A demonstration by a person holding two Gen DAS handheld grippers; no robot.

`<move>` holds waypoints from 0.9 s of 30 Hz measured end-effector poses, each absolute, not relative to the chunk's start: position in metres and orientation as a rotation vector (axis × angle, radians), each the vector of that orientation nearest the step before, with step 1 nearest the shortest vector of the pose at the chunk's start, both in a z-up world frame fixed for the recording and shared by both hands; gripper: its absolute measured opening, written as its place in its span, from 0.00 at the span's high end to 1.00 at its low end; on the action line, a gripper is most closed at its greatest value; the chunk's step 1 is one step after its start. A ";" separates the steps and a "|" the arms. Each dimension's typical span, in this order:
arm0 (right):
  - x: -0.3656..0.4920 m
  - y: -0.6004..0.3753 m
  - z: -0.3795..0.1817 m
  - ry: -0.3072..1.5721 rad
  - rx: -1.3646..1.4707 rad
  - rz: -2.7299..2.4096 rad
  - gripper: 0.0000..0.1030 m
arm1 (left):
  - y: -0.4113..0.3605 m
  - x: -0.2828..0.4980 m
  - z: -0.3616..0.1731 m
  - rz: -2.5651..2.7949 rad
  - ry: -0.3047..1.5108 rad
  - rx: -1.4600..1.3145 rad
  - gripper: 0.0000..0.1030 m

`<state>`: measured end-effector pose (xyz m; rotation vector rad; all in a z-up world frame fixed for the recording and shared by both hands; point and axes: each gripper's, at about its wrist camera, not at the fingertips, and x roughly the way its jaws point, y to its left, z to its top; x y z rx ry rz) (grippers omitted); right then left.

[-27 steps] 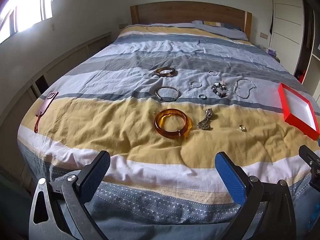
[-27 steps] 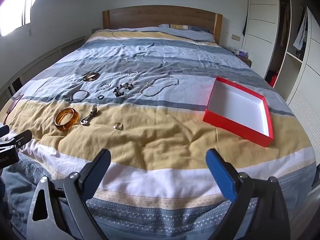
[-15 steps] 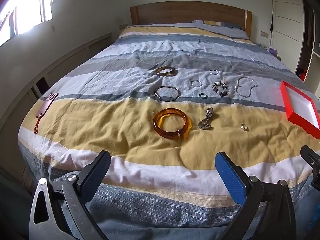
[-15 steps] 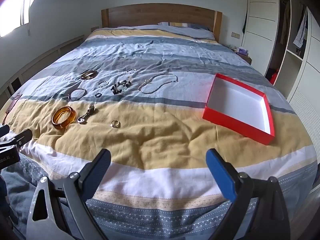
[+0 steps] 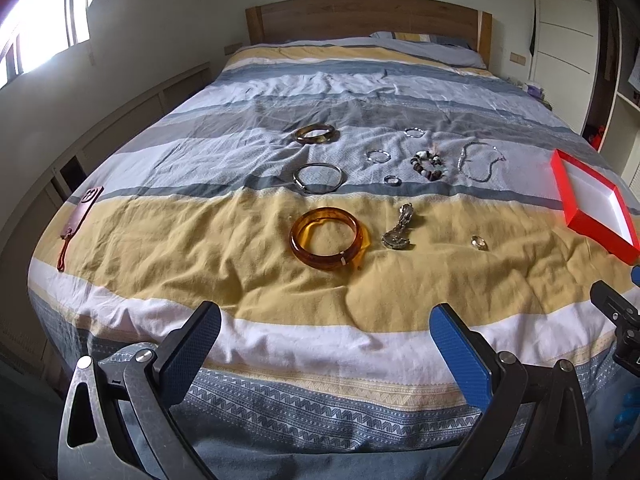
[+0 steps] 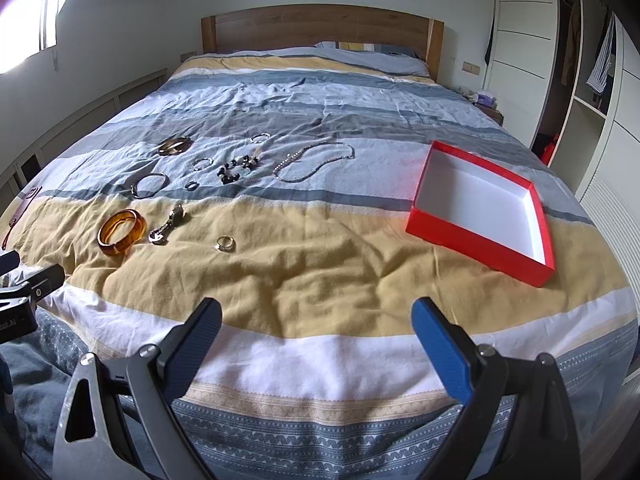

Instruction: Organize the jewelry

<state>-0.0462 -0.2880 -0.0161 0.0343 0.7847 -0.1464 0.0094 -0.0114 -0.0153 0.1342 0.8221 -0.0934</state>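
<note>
Jewelry lies spread on the striped bed. An amber bangle [image 5: 328, 243] [image 6: 121, 231] is nearest, with a silver pendant [image 5: 398, 232] [image 6: 166, 226] and a ring [image 5: 478, 242] [image 6: 226, 243] to its right. Farther back lie a silver bangle [image 5: 318, 178], a brown bangle [image 5: 316, 134], small rings, a bead bracelet [image 5: 429, 165] [image 6: 238, 168] and a chain necklace [image 5: 480, 164] [image 6: 312, 160]. An empty red box [image 6: 480, 216] [image 5: 592, 208] sits at the right. My left gripper [image 5: 326, 344] and right gripper [image 6: 316, 336] are open and empty at the foot of the bed.
A brown phone case with a strap [image 5: 78, 216] lies at the bed's left edge. A wooden headboard [image 5: 364, 20] and pillow are at the far end. White wardrobes [image 6: 520, 48] stand on the right, a wall with a window on the left.
Both grippers have shifted slightly; the view in each has drifted a little. Nothing on the bed has moved and both grippers stay open.
</note>
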 end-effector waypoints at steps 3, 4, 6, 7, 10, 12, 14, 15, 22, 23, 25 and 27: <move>-0.046 -0.290 -0.017 0.786 0.033 -0.148 0.06 | -0.015 0.009 -0.015 -0.105 0.821 0.144 0.01; -0.046 -0.290 -0.017 0.786 0.033 -0.147 0.06 | -0.015 0.009 -0.015 -0.107 0.822 0.143 0.01; -0.047 -0.290 -0.017 0.784 0.033 -0.145 0.06 | -0.015 0.009 -0.015 -0.113 0.826 0.139 0.00; -0.046 -0.290 -0.017 0.785 0.032 -0.146 0.06 | -0.014 0.010 -0.015 -0.114 0.828 0.136 0.00; -0.046 -0.290 -0.017 0.786 0.034 -0.148 0.06 | -0.012 0.010 -0.014 -0.102 0.824 0.129 0.00; -0.046 -0.290 -0.017 0.787 0.035 -0.149 0.06 | -0.011 0.010 -0.015 -0.105 0.825 0.122 0.01; -0.046 -0.290 -0.017 0.791 0.031 -0.153 0.06 | -0.010 0.010 -0.015 -0.106 0.825 0.124 0.01; -0.046 -0.290 -0.017 0.793 0.028 -0.156 0.06 | -0.010 0.010 -0.015 -0.105 0.823 0.124 0.01; -0.046 -0.289 -0.016 0.798 0.021 -0.160 0.06 | -0.014 0.007 -0.014 -0.087 0.797 0.149 0.01; -0.047 -0.289 -0.015 0.799 0.016 -0.162 0.06 | -0.014 0.006 -0.014 -0.088 0.795 0.150 0.01; -0.047 -0.290 -0.013 0.800 0.014 -0.167 0.06 | -0.015 0.006 -0.013 -0.093 0.798 0.148 0.01; -0.048 -0.291 -0.011 0.798 0.014 -0.167 0.06 | -0.015 0.006 -0.013 -0.089 0.796 0.152 0.01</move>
